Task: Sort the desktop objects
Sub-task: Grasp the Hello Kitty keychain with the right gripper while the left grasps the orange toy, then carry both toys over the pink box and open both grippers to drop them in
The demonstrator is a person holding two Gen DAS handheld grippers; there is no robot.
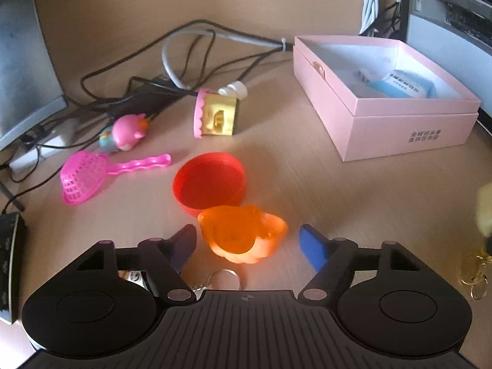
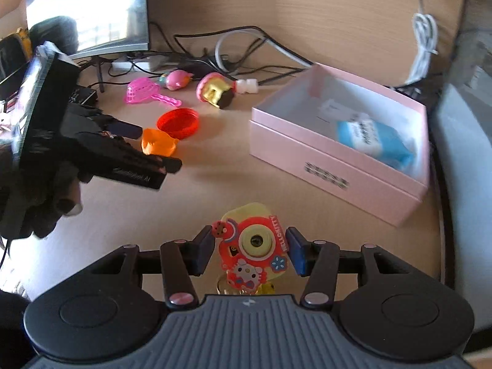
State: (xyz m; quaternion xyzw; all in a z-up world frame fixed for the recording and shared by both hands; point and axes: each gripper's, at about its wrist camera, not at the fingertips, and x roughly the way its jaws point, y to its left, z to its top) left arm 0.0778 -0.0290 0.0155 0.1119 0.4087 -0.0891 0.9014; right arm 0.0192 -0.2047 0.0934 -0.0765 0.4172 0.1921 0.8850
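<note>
My left gripper (image 1: 247,244) is open, its fingers on either side of an orange mould cup (image 1: 243,233) on the desk, not touching it. A red round lid (image 1: 209,181) lies just behind the cup. My right gripper (image 2: 250,250) is shut on a red Hello Kitty toy camera keychain (image 2: 253,246) and holds it above the desk. The open pink box (image 2: 341,141) sits ahead to the right and holds a blue packet (image 2: 372,141). The left gripper also shows in the right wrist view (image 2: 160,153), beside the orange cup (image 2: 158,144).
A pink toy strainer (image 1: 89,175), a pink figure (image 1: 127,132) and a yellow toy cake slice (image 1: 215,113) lie behind the lid. Tangled cables (image 1: 172,70) and a monitor (image 1: 21,61) stand at the back left. A metal key ring (image 1: 224,278) lies under the left gripper.
</note>
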